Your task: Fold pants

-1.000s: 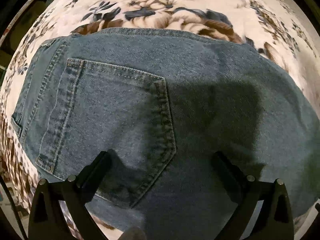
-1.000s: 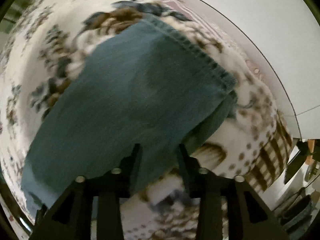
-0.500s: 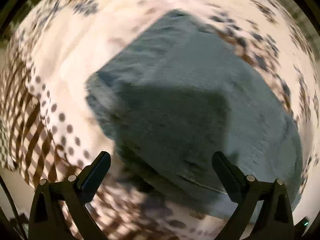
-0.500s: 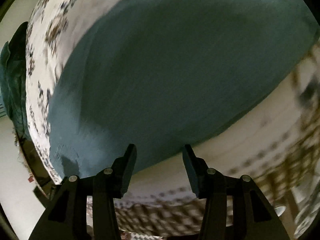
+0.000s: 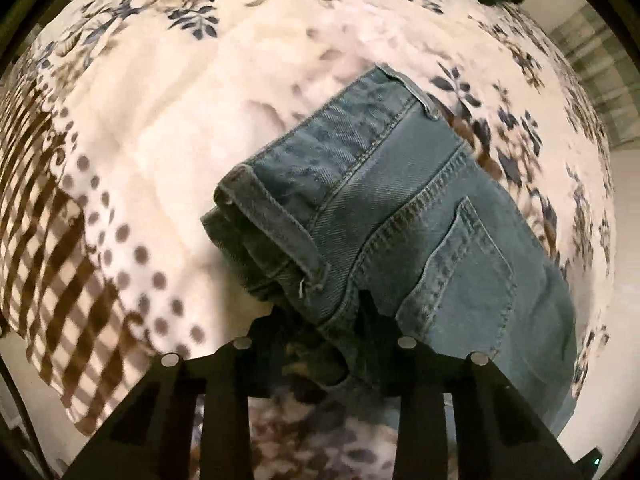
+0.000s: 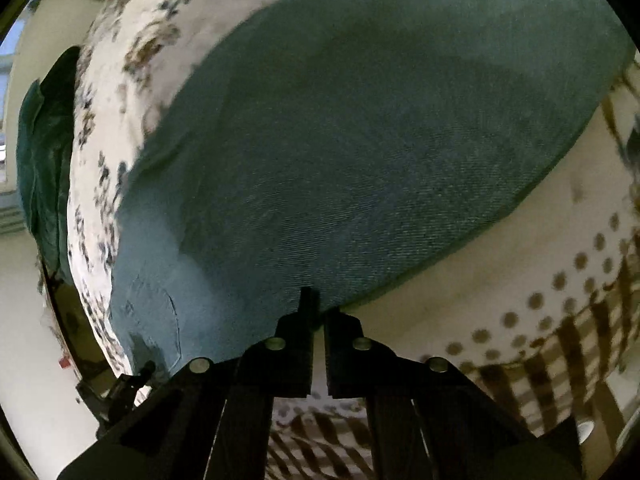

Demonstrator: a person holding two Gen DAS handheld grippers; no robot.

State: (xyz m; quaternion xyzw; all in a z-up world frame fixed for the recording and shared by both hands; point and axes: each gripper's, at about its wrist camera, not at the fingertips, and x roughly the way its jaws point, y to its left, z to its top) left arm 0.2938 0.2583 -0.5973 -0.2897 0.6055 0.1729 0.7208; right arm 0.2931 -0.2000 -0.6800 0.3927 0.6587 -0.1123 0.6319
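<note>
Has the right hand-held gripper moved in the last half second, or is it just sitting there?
Yes. The right hand-held gripper has closed its fingers and come forward to the near edge of the jeans, pinching the denim where it meets the patterned blanket.

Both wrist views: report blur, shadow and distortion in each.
Left wrist view: jeans sharp, stitching crisp; floral blanket smeared toward the rim; fisheye bending throughout; left gripper casts dark shadow on the denim edge it pinches. Right wrist view: denim weave sharp near the right gripper, dim overall, a broad shadow across the jeans; blanket edges motion-blurred.
</note>
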